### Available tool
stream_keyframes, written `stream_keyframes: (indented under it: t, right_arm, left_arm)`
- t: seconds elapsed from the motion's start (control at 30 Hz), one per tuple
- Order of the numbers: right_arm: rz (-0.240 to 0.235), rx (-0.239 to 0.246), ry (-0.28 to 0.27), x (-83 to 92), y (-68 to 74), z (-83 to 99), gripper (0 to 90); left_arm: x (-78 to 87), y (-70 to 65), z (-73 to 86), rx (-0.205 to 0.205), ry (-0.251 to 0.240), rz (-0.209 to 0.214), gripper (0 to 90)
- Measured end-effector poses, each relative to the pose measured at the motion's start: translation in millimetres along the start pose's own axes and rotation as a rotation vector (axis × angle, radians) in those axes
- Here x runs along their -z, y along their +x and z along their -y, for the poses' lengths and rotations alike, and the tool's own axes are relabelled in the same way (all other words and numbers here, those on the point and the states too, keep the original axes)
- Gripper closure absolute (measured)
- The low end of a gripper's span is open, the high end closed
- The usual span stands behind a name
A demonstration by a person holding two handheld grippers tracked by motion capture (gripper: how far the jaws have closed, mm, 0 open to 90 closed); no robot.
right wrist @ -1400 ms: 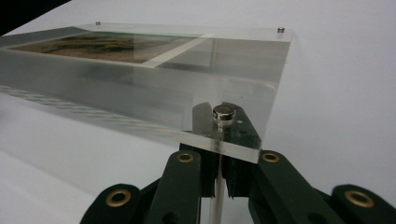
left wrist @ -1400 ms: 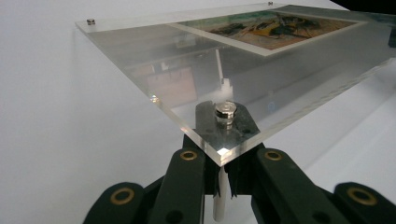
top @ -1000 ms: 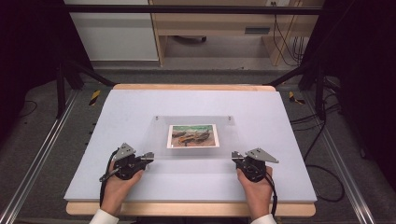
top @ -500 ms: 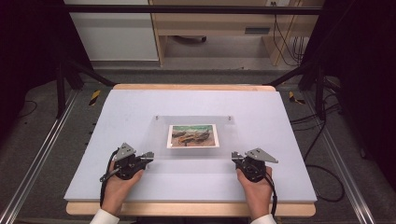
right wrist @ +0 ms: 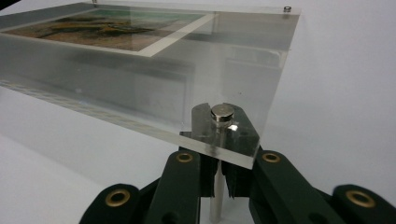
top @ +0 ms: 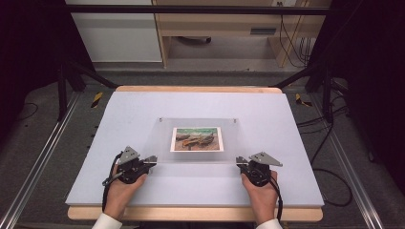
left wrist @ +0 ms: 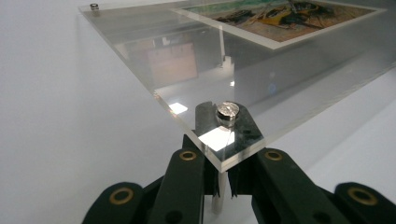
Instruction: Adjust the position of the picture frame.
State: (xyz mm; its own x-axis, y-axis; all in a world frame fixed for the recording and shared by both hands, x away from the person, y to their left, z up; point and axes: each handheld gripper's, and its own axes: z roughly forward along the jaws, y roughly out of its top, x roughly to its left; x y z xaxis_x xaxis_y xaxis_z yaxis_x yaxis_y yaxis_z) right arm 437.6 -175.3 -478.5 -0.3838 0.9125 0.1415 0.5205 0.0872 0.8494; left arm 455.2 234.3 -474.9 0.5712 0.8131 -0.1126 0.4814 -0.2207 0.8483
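Note:
A clear acrylic picture frame [top: 161, 140] lies in the middle of the white table, with a painted print of boats [top: 197, 139] inside it. Small metal posts stand at its corners. My left gripper [top: 151, 160] is at the frame's near left corner, and in the left gripper view its jaws [left wrist: 222, 140] are shut on the thin metal post [left wrist: 219, 196] under the round cap [left wrist: 227, 113]. My right gripper [top: 239, 161] is at the near right corner, where the right gripper view shows it [right wrist: 218, 140] shut on that corner's post [right wrist: 215, 198] below its cap [right wrist: 222, 113].
The white board [top: 119, 114] rests on a wooden table [top: 196, 213] with bare white surface around the frame. Metal rails [top: 43, 157] run along both sides. Cables [top: 329, 176] lie on the floor at the right, and a cabinet [top: 215, 28] stands behind.

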Motion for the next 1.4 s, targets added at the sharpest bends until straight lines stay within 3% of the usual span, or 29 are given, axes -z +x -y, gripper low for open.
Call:
stream_keyframes:
  t: [0.5, 0.67, 0.8, 0.83, 0.87, 0.9, 1.0, 1.13, 1.27, 1.4]
  right_arm:
    - [0.002, -0.001, 0.009, -1.2, -1.3, 1.0, 83.6]
    - [-0.008, -0.005, 0.013, -1.2, -1.0, 1.1, 78.8]
    - [-0.022, -0.018, 0.027, 1.3, -1.8, 0.8, 65.1]
    - [-0.022, -0.018, 0.027, 1.3, -1.8, 0.8, 65.1]
    - [-0.014, -0.018, 0.028, 4.3, -2.9, 0.3, 57.2]
    - [-0.014, -0.018, 0.028, 4.3, -2.9, 0.3, 57.2]
    - [-0.02, -0.027, 0.043, 13.4, -6.7, 1.3, 43.3]
    - [-0.03, -0.003, 0.053, 21.7, -5.9, 2.6, 30.2]
    - [-0.03, 0.037, 0.034, 30.3, -2.9, 1.1, 21.4]
    - [-0.028, 0.059, 0.011, 34.3, -1.6, -2.0, 18.1]
  left_arm:
    - [-1.1, -0.6, 0.9, 0.0, 0.011, 0.004, 83.4]
    - [-1.1, -0.3, 0.2, 0.003, 0.015, 0.009, 82.8]
    - [-0.9, -2.0, -0.3, 0.002, 0.023, 0.024, 70.8]
    - [-0.9, -2.0, -0.3, 0.002, 0.023, 0.024, 67.5]
    - [0.2, -4.1, -1.1, 0.002, 0.025, 0.031, 63.0]
    - [0.2, -4.1, -1.1, 0.002, 0.025, 0.031, 59.8]
    - [2.1, -8.2, -1.4, -0.014, 0.036, 0.031, 50.5]
    - [6.0, -8.7, -3.1, -0.007, 0.03, 0.041, 36.7]
    - [11.0, -8.6, -3.8, 0.011, 0.029, 0.067, 24.1]
    - [13.7, -6.8, -3.8, 0.018, 0.028, 0.081, 16.3]
